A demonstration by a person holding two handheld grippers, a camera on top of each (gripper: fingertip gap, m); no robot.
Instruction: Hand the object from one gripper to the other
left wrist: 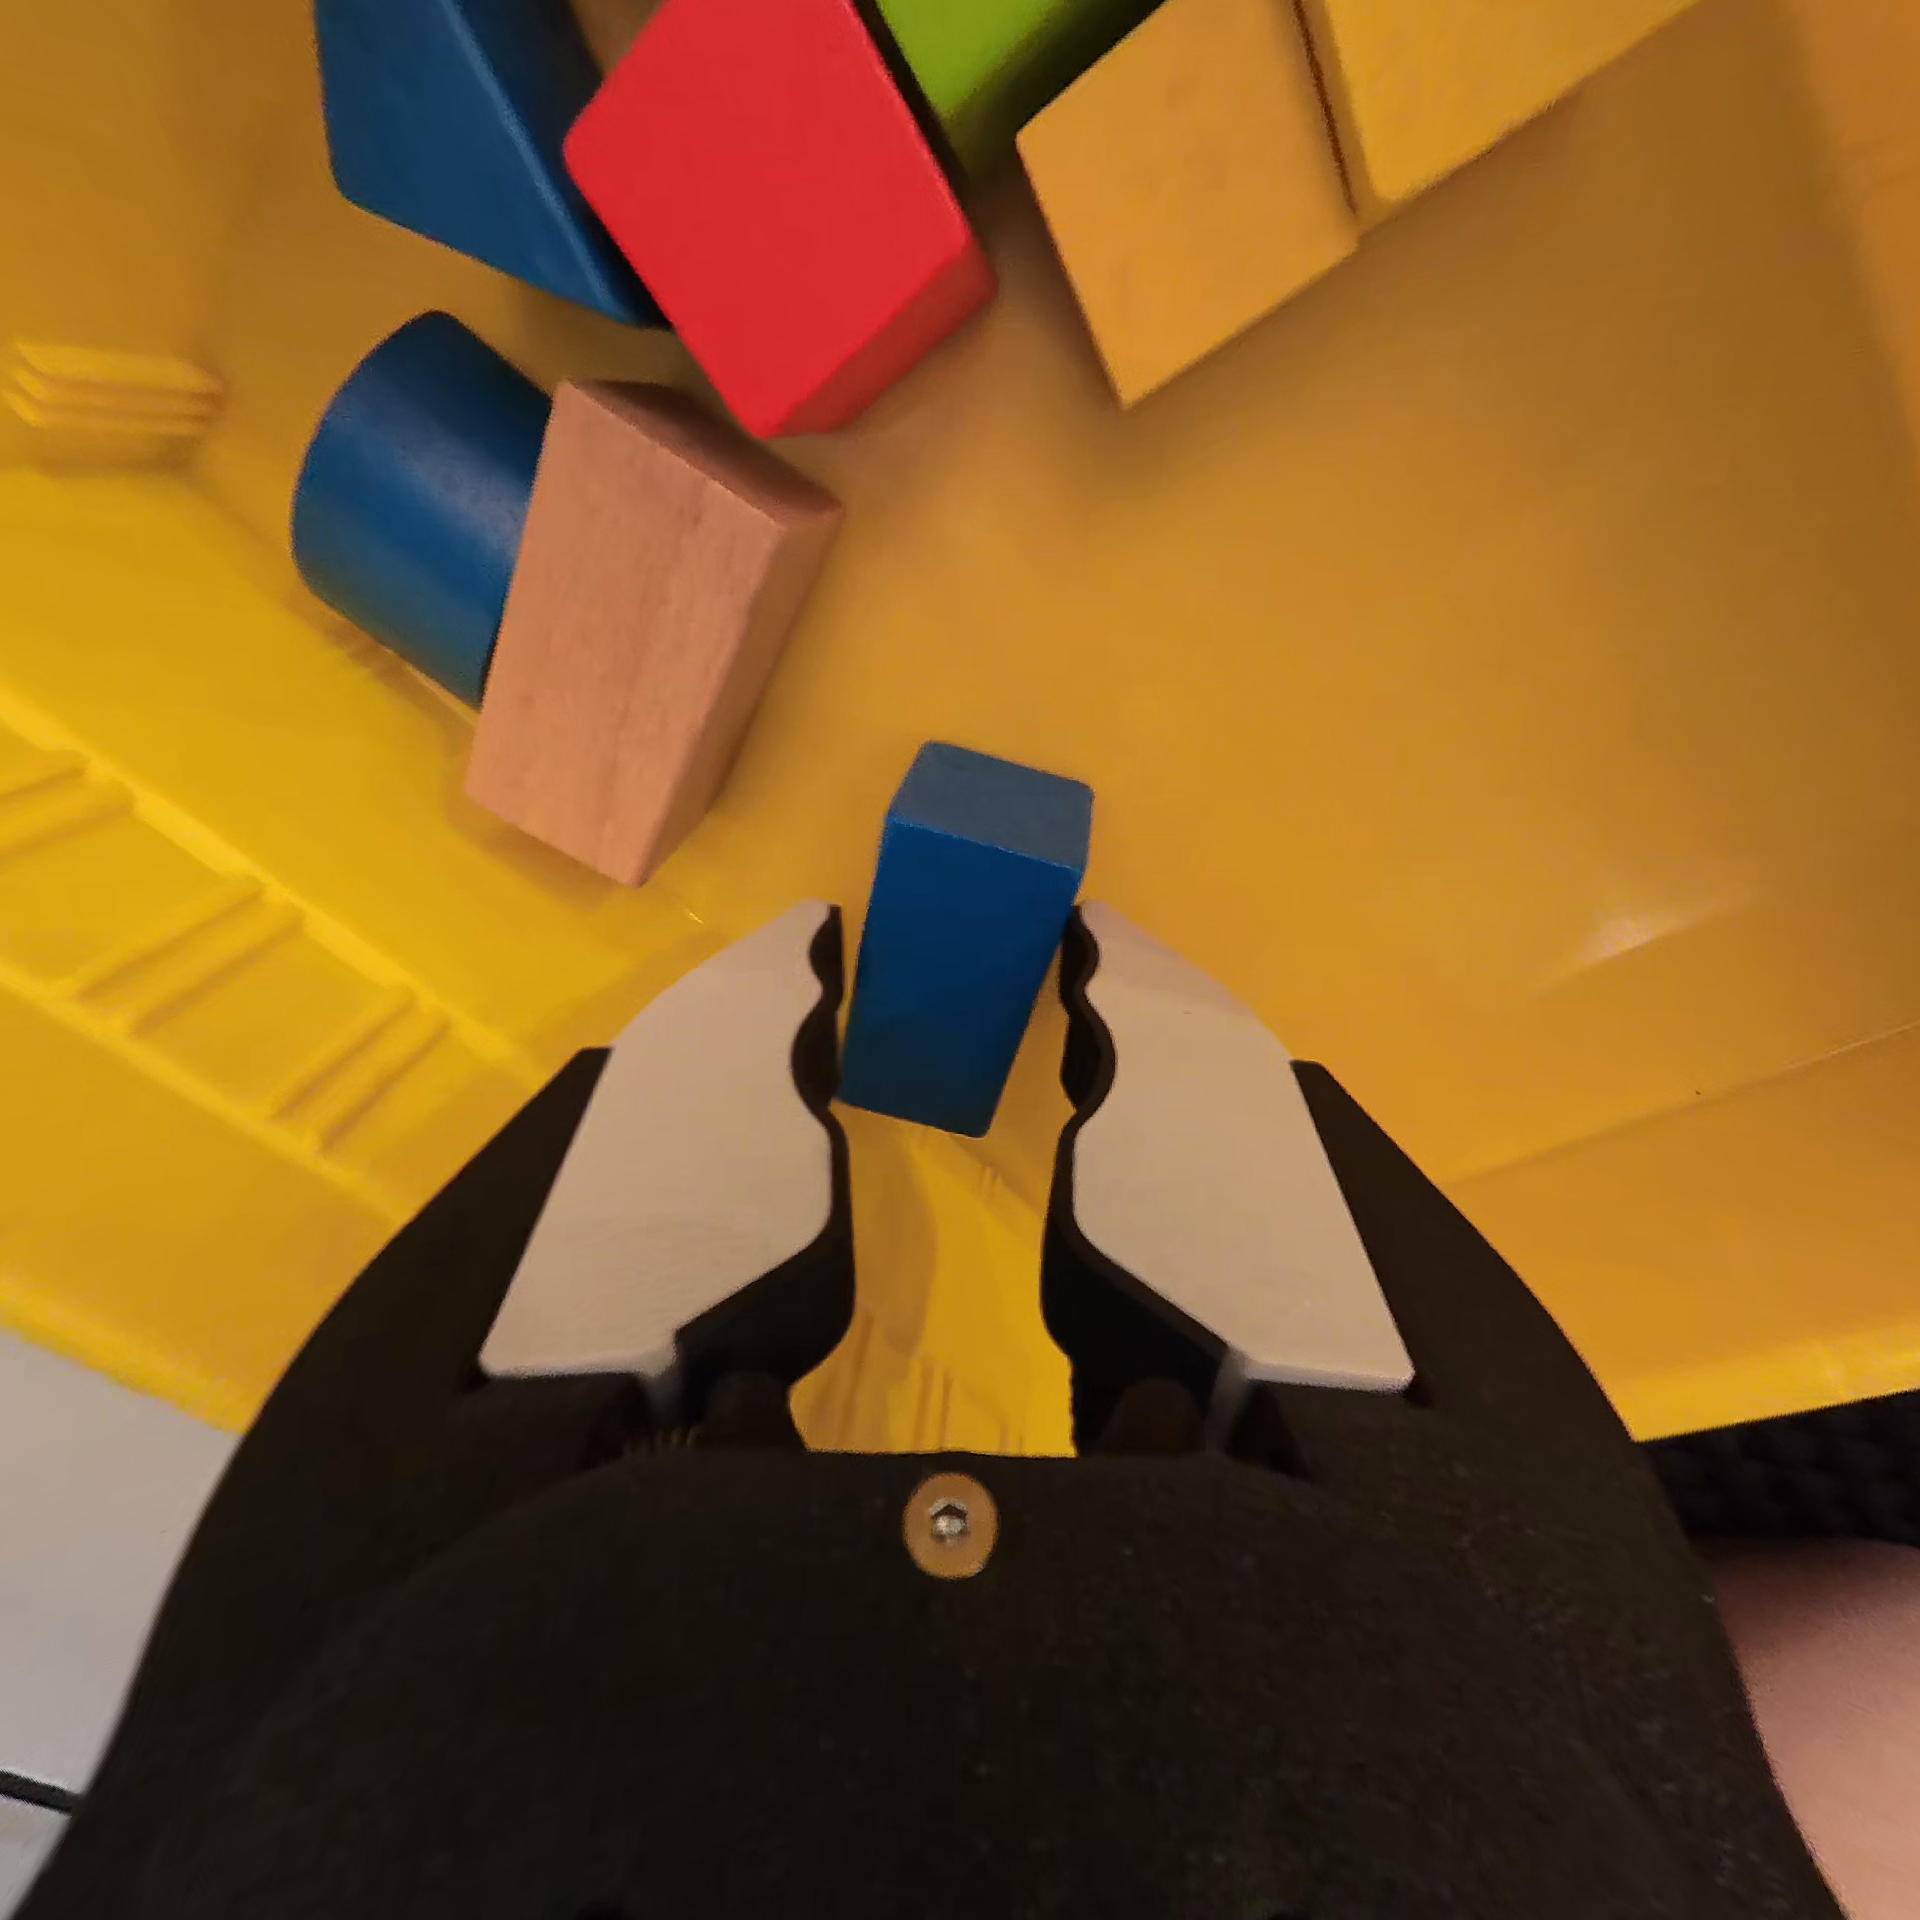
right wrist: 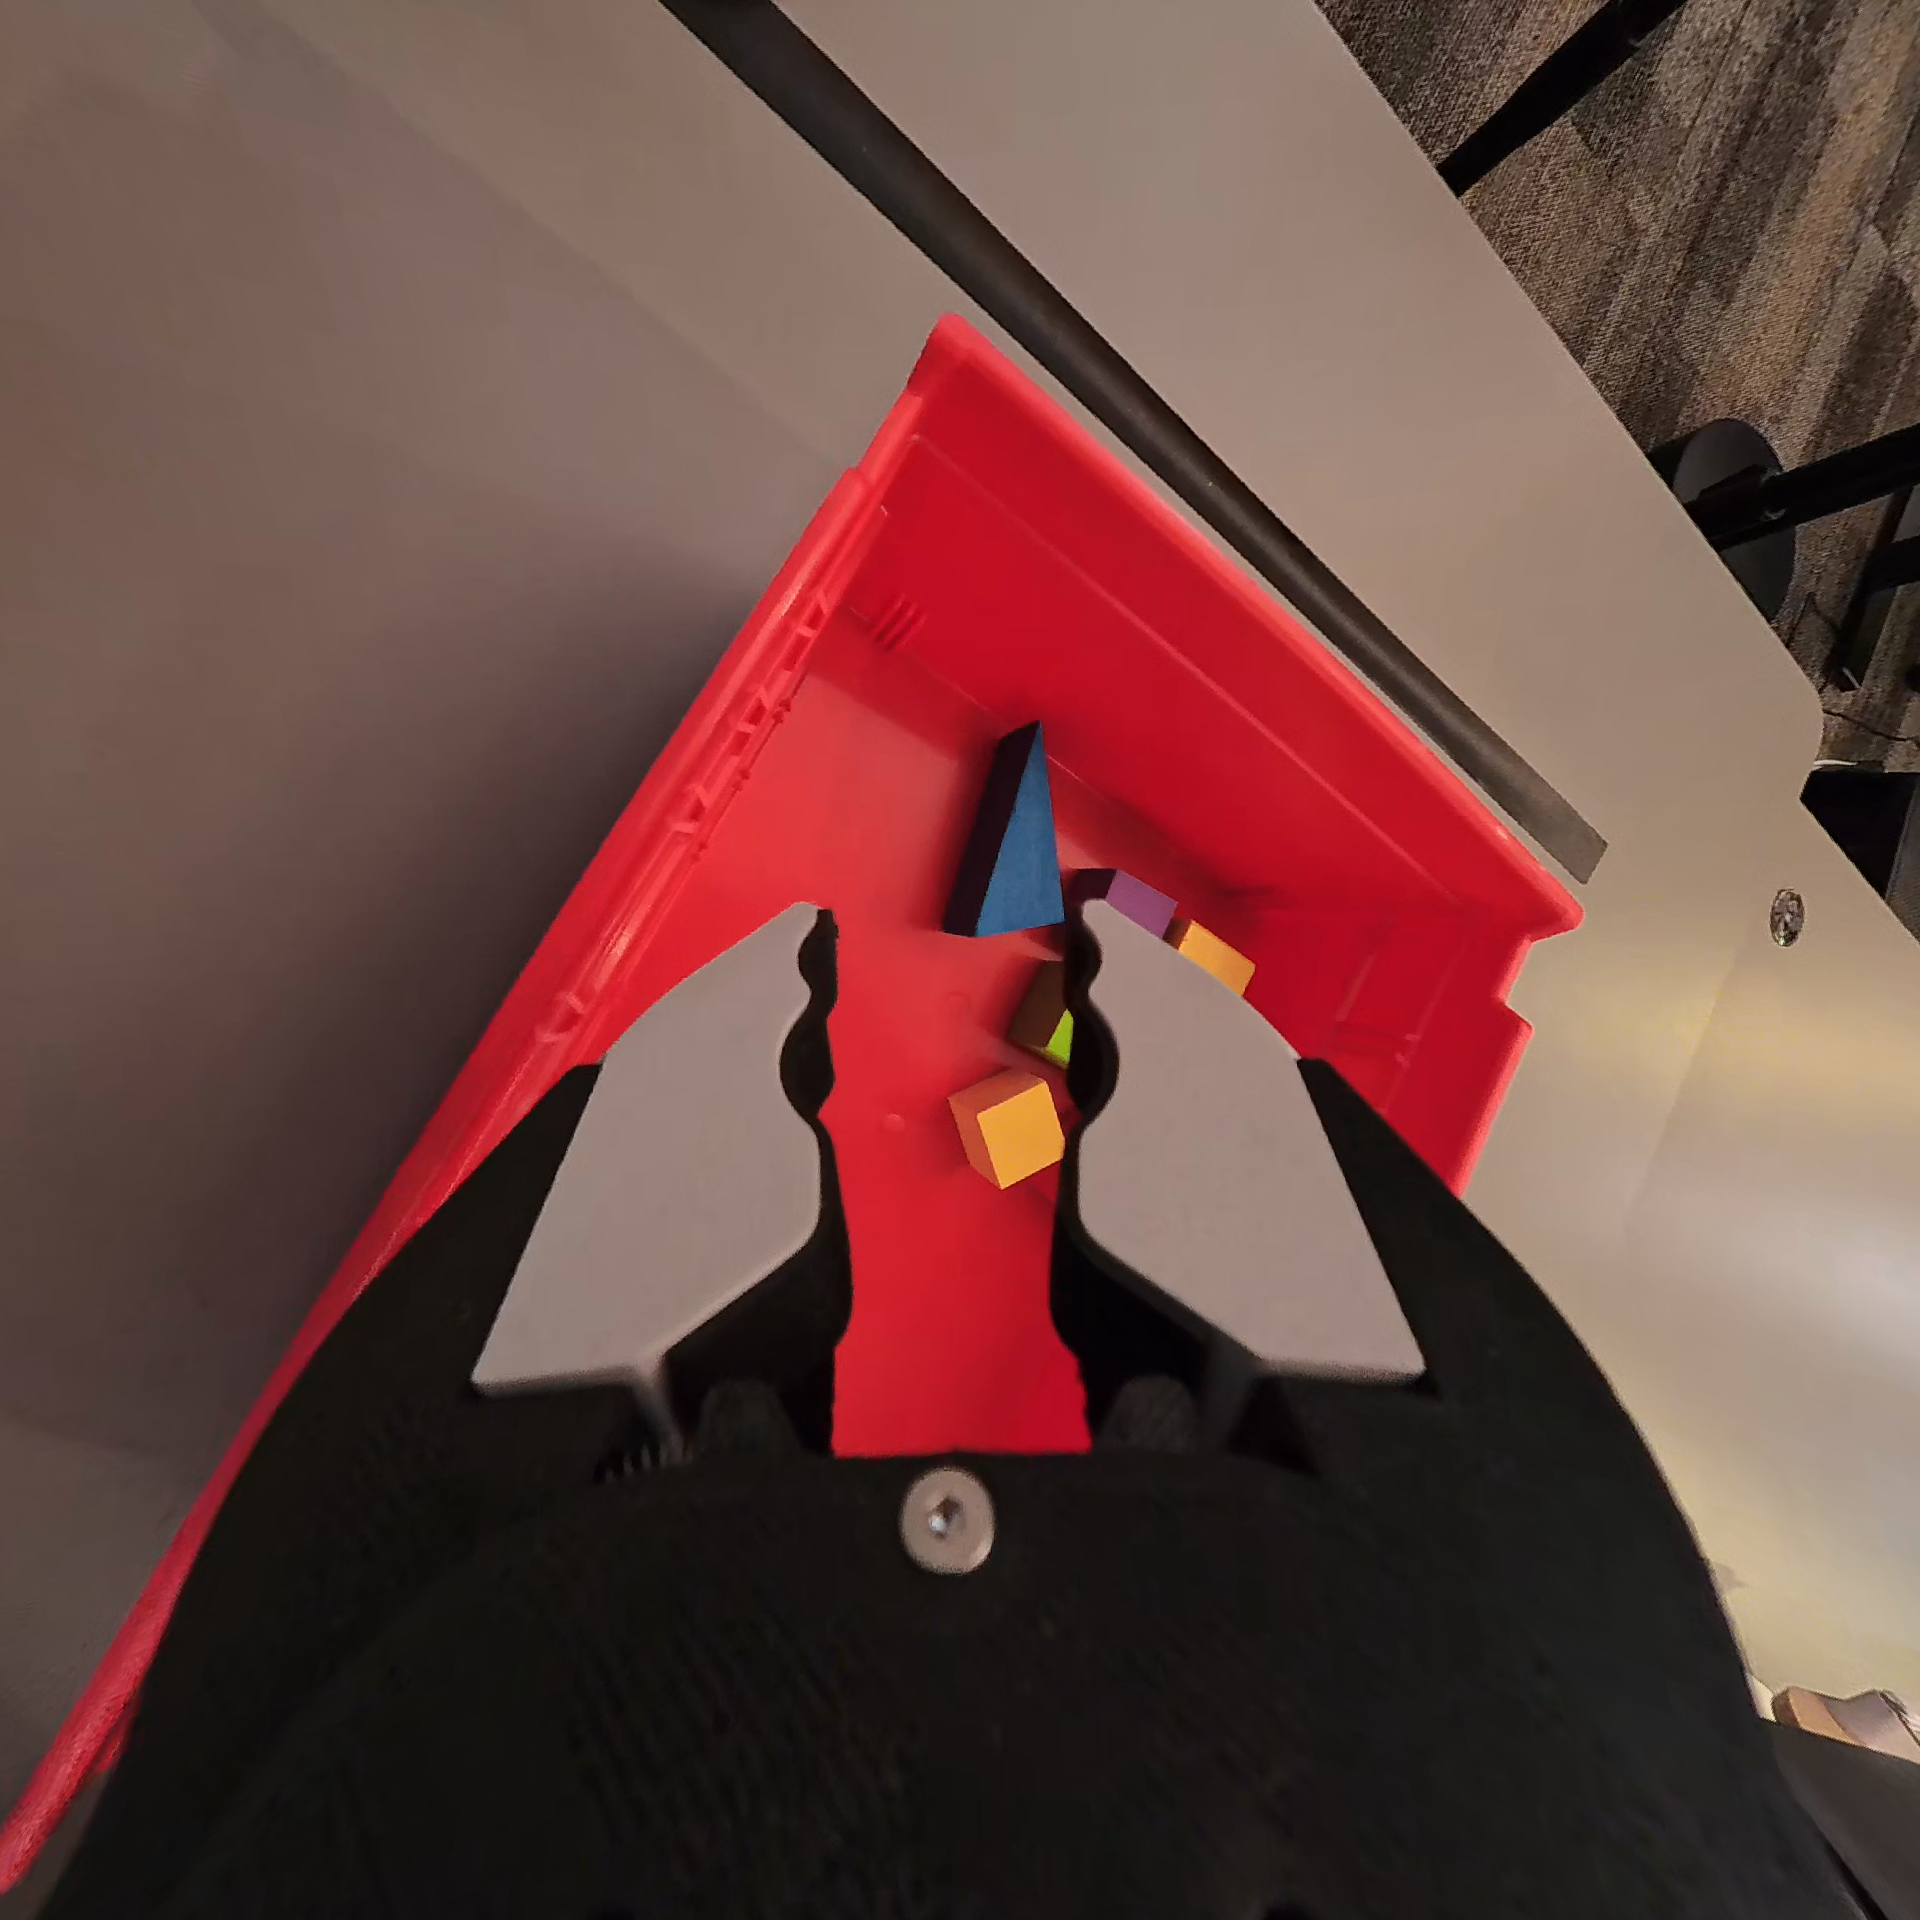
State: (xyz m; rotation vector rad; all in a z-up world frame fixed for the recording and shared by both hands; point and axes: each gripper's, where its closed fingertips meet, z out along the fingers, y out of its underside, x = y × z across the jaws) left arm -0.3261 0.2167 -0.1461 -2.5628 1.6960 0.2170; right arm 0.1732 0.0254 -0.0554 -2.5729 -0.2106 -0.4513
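Yellow bin floor (left wrist: 1351,644) under the left gripper (left wrist: 956,920), whose open jaws straddle the upright small blue block (left wrist: 961,956), not quite clamped, while the right gripper (right wrist: 951,925) hangs open and empty over a red bin (right wrist: 1195,665).

Grey table (right wrist: 364,520), red bin (right wrist: 1195,665) on it

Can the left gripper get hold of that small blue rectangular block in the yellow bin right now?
Probably yes. The left gripper is open with the small blue block already between its fingers, a small gap showing on each side. The natural wood block lies clear to the left in the yellow bin, so nothing blocks closing.
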